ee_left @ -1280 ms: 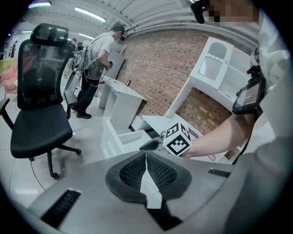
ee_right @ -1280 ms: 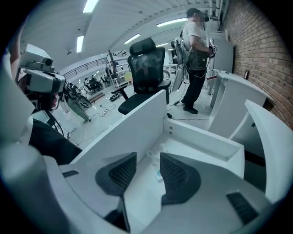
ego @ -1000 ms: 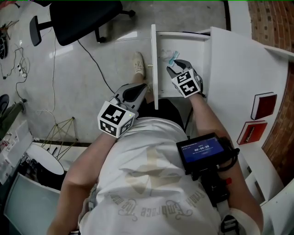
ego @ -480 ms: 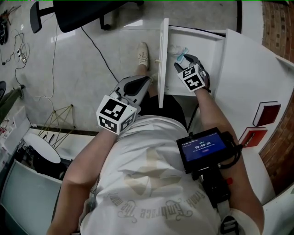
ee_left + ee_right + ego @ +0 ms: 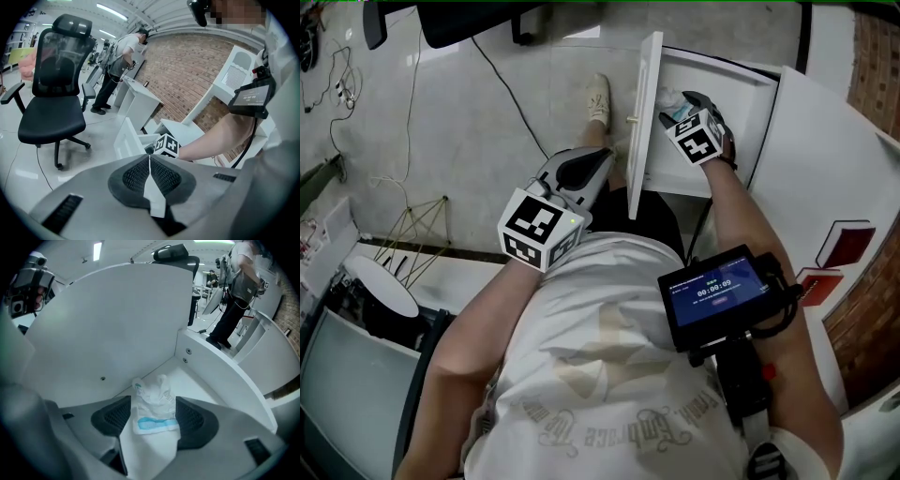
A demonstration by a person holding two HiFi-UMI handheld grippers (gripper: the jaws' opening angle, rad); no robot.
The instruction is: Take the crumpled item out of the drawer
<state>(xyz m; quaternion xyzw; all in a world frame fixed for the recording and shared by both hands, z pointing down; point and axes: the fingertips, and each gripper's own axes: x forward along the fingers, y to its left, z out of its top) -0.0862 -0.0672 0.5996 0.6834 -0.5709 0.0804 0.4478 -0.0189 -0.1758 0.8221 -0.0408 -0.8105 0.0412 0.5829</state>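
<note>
right gripper point(image 5: 153, 414) fingers spread wide, just been opening, either side of the crumpled item point(image 5: 154, 399) without clamping it, item lying inside the open white drawer point(image 5: 140, 324) beside its front panel, left gripper point(image 5: 149, 173) fingers clenched together, empty, left of the drawer

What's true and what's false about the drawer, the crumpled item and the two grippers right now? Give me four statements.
The drawer stands open. True.
The right gripper is clamped on the crumpled item. False: its jaws have just been opening and stand apart, the item between them.
The left gripper is shut and empty. True.
The crumpled item lies on the floor. False: it is inside the drawer.
</note>
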